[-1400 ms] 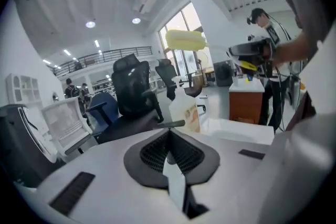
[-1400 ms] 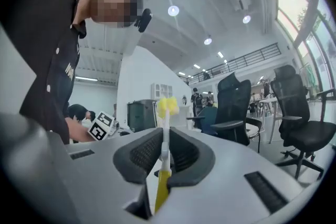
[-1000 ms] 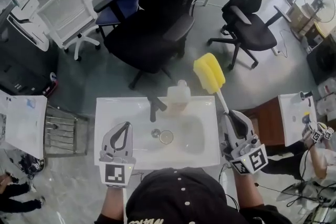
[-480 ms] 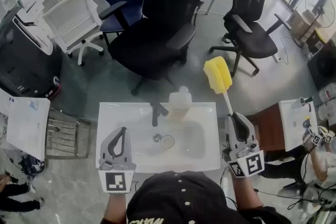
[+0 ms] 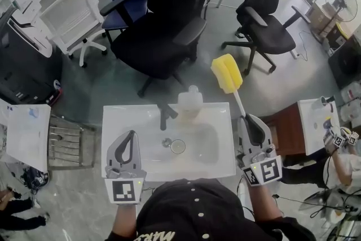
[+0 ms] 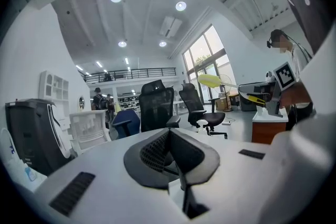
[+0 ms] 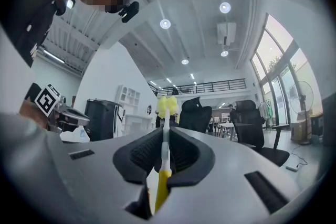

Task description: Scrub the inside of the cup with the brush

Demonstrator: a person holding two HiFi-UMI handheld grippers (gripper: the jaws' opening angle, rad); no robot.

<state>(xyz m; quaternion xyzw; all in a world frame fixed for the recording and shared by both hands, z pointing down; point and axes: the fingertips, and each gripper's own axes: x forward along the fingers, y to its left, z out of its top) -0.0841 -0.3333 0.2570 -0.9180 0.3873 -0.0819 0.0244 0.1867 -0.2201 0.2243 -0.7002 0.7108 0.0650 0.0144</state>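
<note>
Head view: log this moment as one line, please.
left gripper: shut, empty | right gripper: shut on brush, head raised beyond sink | cup: on sink's back rim, untouched

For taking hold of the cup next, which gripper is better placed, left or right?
Left, probably. The left gripper is shut with nothing between its jaws, so it need only open. The right gripper is shut on the brush and cannot take the cup at the back rim of the sink.
</note>
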